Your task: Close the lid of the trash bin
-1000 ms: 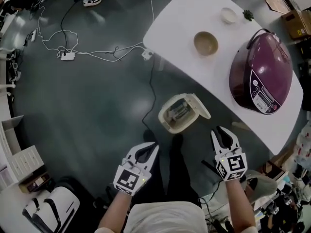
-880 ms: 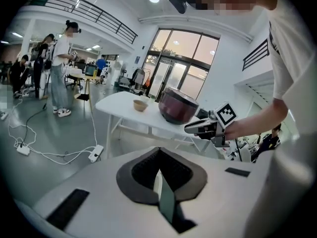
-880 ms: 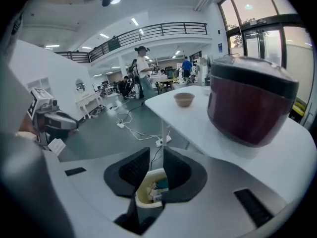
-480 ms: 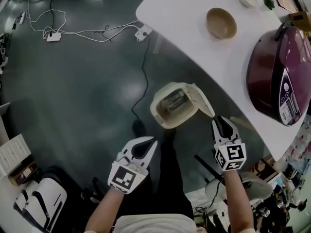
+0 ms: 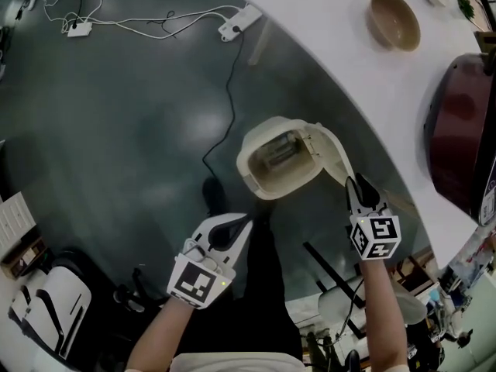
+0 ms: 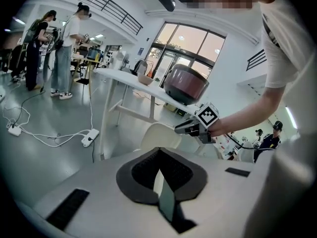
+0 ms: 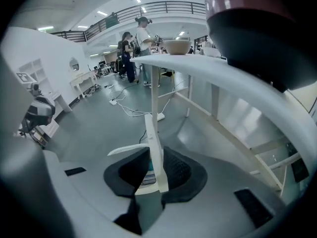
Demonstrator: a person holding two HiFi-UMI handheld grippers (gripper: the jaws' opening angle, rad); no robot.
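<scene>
A cream trash bin [image 5: 249,178] stands on the dark floor beside the table, its hinged lid [image 5: 332,150] raised on the right side. My right gripper [image 5: 361,189] is at the lid's near edge. In the right gripper view the thin lid panel [image 7: 154,144] stands upright between the dark pads, and the right gripper [image 7: 154,168] is shut on it. My left gripper [image 5: 241,225] hangs lower left of the bin, shut and holding nothing. The left gripper view looks past the left gripper [image 6: 159,156] to the lid [image 6: 159,135] and the right gripper [image 6: 184,128] on it.
A white table [image 5: 341,68] overhangs the bin, carrying a tan bowl [image 5: 395,20] and a purple rice cooker [image 5: 465,130]. A power strip [image 5: 239,22] and black cable lie on the floor behind the bin. Table legs [image 7: 153,95] stand close ahead. People [image 6: 62,48] stand far off.
The bin has come closer in the head view. My right gripper moved forward to the lid's edge and went from open to shut on it. The left gripper stayed low.
</scene>
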